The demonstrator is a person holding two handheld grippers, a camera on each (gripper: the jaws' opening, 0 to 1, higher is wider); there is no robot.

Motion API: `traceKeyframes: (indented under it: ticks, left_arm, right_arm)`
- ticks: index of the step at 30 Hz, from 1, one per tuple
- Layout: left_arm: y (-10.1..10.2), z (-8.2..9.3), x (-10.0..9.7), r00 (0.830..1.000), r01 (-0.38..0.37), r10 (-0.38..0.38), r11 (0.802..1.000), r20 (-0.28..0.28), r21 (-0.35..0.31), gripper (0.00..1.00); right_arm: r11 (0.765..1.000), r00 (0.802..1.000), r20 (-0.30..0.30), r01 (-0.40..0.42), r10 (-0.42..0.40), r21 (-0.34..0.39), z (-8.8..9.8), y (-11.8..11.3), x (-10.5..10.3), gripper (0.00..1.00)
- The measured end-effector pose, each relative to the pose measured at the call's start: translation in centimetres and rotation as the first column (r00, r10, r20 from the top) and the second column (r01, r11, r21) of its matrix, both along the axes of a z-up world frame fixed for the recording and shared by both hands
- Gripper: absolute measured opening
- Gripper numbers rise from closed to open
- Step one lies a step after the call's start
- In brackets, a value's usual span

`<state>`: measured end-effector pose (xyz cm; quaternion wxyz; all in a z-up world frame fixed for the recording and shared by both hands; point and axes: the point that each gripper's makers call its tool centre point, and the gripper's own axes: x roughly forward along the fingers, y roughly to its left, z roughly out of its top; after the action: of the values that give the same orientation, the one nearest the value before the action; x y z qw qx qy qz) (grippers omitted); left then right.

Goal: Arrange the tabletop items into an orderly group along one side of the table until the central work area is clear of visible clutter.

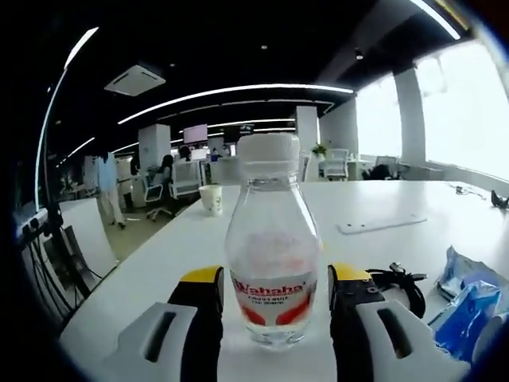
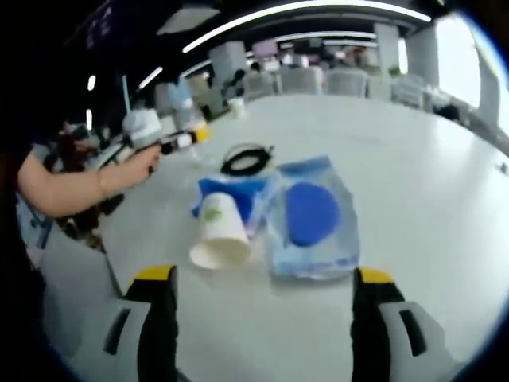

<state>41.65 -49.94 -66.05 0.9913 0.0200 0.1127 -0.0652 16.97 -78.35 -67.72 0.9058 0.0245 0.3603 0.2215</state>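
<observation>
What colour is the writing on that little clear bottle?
Red, on the bottle, seen best in the left gripper view, between the left tongs.

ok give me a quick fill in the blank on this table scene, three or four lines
1. The bottle between the left gripper jaws has a ____ cap.
2. The paper cup ahead of the right gripper lies on its ____.
3. The black cable lies coiled beyond the ____ plastic packets.
4. The table top is ____.

Missing words: white; side; blue; white
</observation>
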Motion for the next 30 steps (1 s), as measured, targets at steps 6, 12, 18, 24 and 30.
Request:
traceKeyframes:
  ticks: [6,12,18,24,30]
  left_arm:
    - [-1.2,0.2,-1.1,0.999,0.050,-0.050,0.999,0.012,0.000,0.79]
    - [-2.5,1.3,-2.0,0.994,0.105,-0.105,0.994,0.023,-0.016,1.00]
    - [-3.6,2.2,-3.6,0.984,0.178,-0.178,0.984,0.010,-0.009,1.00]
    - [-4.5,2.1,-5.0,0.972,0.234,-0.234,0.972,-0.023,0.007,1.00]
    - [-6.5,2.6,-6.4,0.949,0.315,-0.315,0.949,-0.016,0.029,1.00]
  right_arm:
    - [1.000,1.000,0.007,0.006,-0.006,-0.001,0.3,-0.1,0.2,0.88]
    - [1.000,1.000,0.012,0.001,-0.001,-0.001,0.5,0.0,0.3,0.88]
    - [1.000,1.000,0.016,-0.015,0.015,-0.002,1.0,0.2,0.2,0.88]
    - [1.000,1.000,0.020,-0.013,0.014,-0.013,1.3,-0.2,0.0,0.88]
    - [1.000,1.000,0.022,0.002,-0.002,-0.014,1.6,-0.2,-0.2,0.87]
